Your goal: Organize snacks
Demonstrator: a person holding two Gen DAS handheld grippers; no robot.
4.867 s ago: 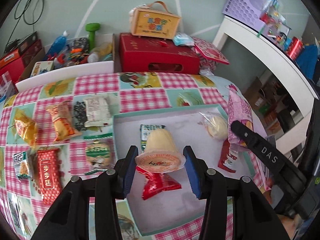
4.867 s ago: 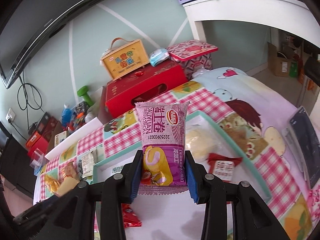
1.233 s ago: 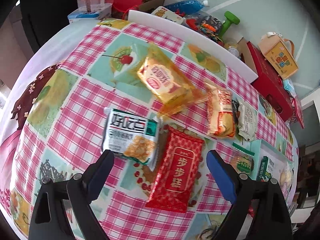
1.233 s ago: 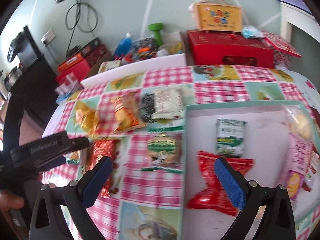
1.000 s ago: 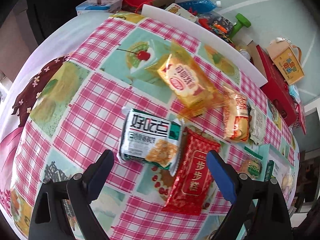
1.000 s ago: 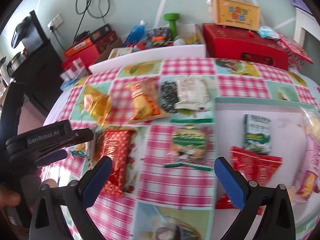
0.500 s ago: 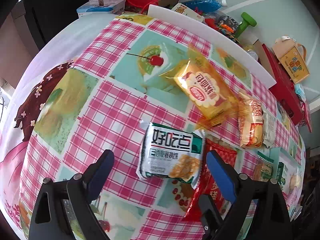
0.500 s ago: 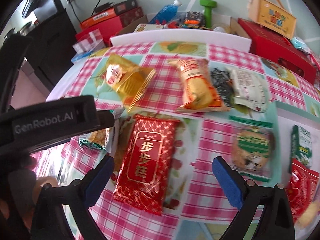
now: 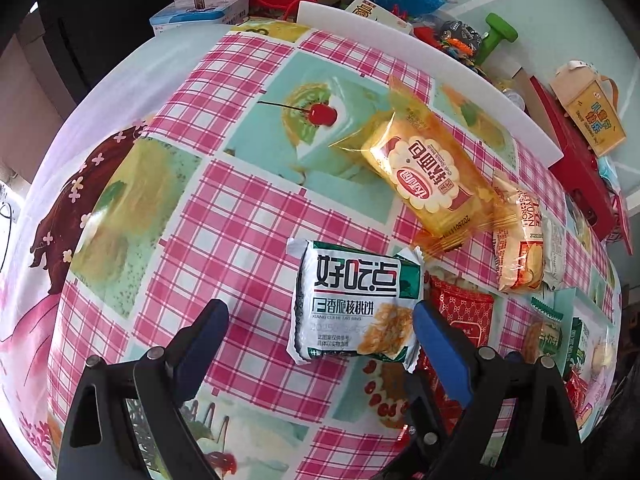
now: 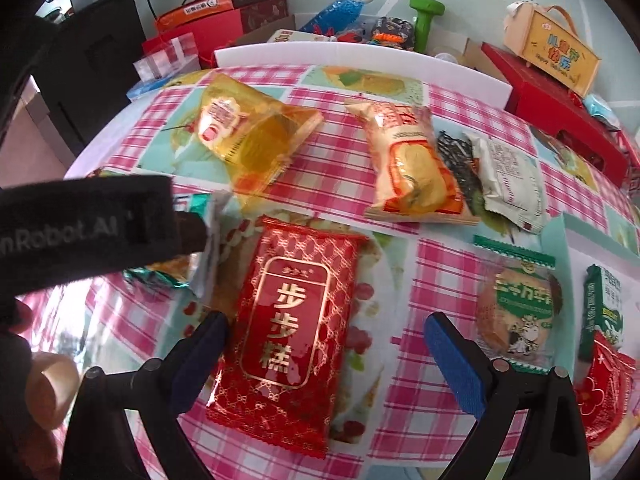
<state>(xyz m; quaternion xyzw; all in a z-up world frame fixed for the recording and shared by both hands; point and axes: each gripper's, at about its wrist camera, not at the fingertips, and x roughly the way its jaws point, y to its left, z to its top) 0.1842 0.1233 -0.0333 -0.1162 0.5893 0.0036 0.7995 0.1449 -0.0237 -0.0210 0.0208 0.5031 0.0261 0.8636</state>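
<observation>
Both tools wide open, nothing gripped.

Left tool [image 9: 320,336]: white-and-green biscuit pack [image 9: 354,304] lies flat on the checked surface [image 9: 224,216], sitting toward the right finger [image 9: 436,344] rather than centred in the gap; the left finger [image 9: 200,344] has bare cloth beside it. Pack's long axis runs roughly along the pointing line, so the fingers would close across its short side. My read: nudge right to centre it, then come down.

Right tool [image 10: 326,348]: red cake pack [image 10: 288,320] lies between the fingers, closer to the left one; long axis runs away from the camera, slightly tilted. Pads not pressing it. Left tool's body crosses this view at the left edge, over the biscuit pack's far end, so the two targets lie side by side, edges touching or overlapping. Clash risk if both drop together.

Further out: yellow bread pack [image 9: 432,176], orange pack [image 10: 412,168], a round green-labelled cake [image 10: 516,312], the tray [image 10: 600,240] at far right with snacks already in it.

Versus a second ago: left view has the biscuit pack lower and more upright in frame, red pack slid off toward the right edge. Right view swung from the tray side over to the red pack.
</observation>
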